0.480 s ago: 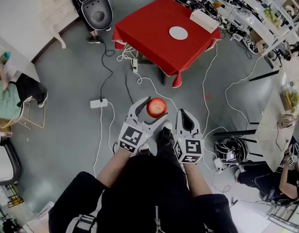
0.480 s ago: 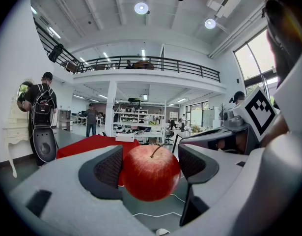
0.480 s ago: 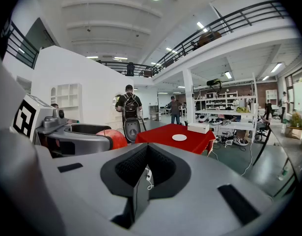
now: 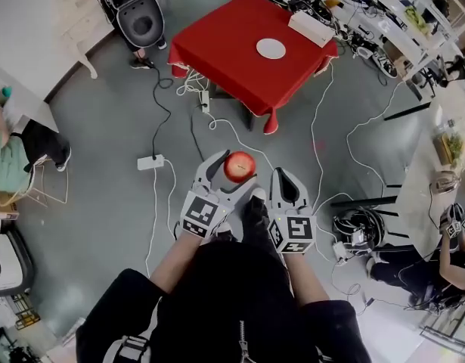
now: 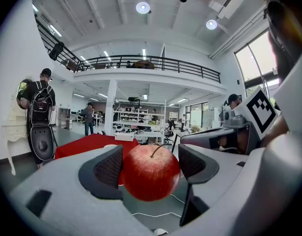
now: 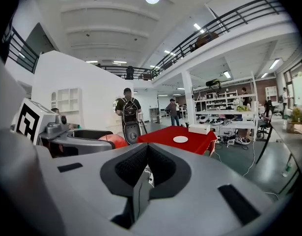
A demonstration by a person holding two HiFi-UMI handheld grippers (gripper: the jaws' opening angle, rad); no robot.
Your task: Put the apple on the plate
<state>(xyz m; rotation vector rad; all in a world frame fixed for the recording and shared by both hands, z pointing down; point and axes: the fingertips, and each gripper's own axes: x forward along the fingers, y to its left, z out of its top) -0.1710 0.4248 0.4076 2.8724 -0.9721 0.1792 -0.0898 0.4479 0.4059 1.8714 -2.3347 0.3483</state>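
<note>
Both hover near me: left gripper clasps the round red apple (stem up), right gripper clenched empty; round white plate lies far off on a red-clothed table.

Red apple, faint yellow flecks, against the blk, fine-gridded pads of the pale-grey left gripper. Right gripper is the same pale grey w/ blk pads. Each carries b&w square-pattern marker cubes. Far: bright red cloth w/ white plate & white box. Floor is dull grey-green; power strip at left is white. Near: person's top is blk.
</note>
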